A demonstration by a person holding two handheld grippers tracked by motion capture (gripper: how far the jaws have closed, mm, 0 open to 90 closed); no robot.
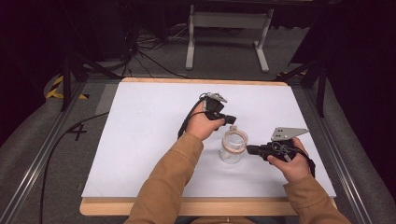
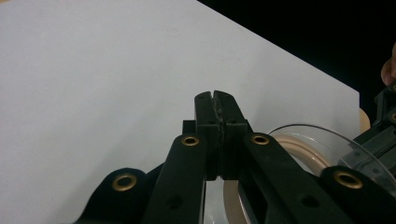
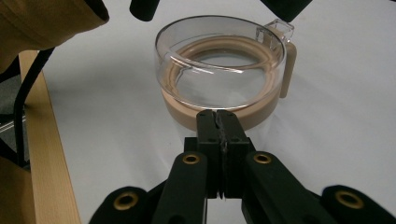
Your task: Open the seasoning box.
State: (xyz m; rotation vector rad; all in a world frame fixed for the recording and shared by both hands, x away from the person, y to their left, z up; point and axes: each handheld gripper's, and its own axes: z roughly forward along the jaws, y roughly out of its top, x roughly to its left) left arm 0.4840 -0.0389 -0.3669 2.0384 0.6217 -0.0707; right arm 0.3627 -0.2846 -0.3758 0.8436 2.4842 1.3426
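While both claws sit pressed together holding nothing, clear jar [image 1: 233,146] stands right of frame centre between left claw [image 1: 230,120] and right claw [image 1: 250,150], white counter [image 1: 140,140] wide open toward left edge.

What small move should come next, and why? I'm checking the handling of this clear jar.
Probably open the right hand-held gripper. Its jaws are pressed together with nothing between them, right in front of the clear jar at its tan band, so they cannot take hold. The left hand-held gripper is also shut and empty beside the jar's rim.

White table [image 1: 140,140], clear jar [image 1: 233,145] upright
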